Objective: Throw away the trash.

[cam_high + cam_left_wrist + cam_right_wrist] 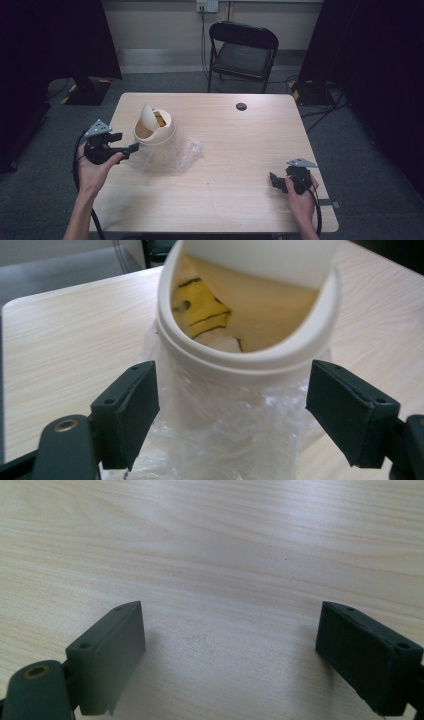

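I hold my left gripper [131, 148] at the left edge of the table [240, 190], its jaws spread wide and pointing at the small cream bin [155, 131] right in front of them. In the left gripper view the bin [250, 352] stands between and just beyond my two jaws, which flank it without touching it. Its swing lid [147, 115] is tipped up on edge, so the mouth is open toward me. Inside I see something yellow with dark lines [200, 315] lying against the inner wall; I cannot tell what it is. A clear plastic bag [182, 152] is crumpled around the foot of the bin and spreads out on the far side from my left gripper. In the left gripper view the plastic [225, 425] fills the gap between my jaws, below the bin's rim.

My right gripper [274, 181] rests low near the right edge of the table, well apart from the bin and the bag. Its jaws are also spread wide, with nothing between them, and bare wood [215, 570] lies ahead of them. My right hand [300, 192] wraps its handle.

Beyond the table, straight ahead of me, stands a black folding chair [243, 50].
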The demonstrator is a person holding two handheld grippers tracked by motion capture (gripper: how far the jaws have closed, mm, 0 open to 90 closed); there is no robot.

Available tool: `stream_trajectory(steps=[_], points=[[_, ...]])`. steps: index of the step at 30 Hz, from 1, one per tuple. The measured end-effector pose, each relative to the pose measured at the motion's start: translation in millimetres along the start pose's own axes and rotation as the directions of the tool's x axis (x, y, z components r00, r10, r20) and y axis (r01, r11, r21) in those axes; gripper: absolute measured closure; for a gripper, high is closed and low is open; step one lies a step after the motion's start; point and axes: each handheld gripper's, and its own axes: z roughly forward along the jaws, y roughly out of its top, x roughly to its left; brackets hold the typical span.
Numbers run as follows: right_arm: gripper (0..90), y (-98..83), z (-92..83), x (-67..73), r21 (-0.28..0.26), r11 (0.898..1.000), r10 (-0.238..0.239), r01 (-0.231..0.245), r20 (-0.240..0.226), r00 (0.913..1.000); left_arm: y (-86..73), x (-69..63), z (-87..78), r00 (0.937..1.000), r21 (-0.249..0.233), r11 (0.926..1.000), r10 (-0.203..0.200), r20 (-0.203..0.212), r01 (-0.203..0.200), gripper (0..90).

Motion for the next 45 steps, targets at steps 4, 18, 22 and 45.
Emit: stream_trajectory(steps=[4, 18, 22, 45], points=[[11.4, 0.0, 0.0, 0.0, 0.000, 1.000, 0.000, 0.000, 0.000, 1.0000, -10.0, -3.7, -2.4, 0.9996, 0.025, 0.9995, 0.020, -0.019, -0.020, 17.0], [11.4, 0.0, 0.0, 0.0, 0.000, 1.000, 0.000, 0.000, 0.000, 1.0000, -77.0, -8.1, -6.7, 0.9988, 0.070, 0.9969, -0.034, -0.036, 0.036, 16.7], [11.4, 0.0, 0.0, 0.0, 0.000, 1.000, 0.000, 0.000, 0.000, 1.0000, -91.4, -7.9, -2.0, 0.9984, 0.110, 0.9929, -0.042, -0.039, 0.046, 16.1], [11.4, 0.0, 0.0, 0.0, 0.000, 1.000, 0.000, 0.000, 0.000, 1.0000, -133.3, -8.7, 22.8, 0.9948, 0.191, 0.9816, 0.011, -0.102, 0.009, 11.5]])
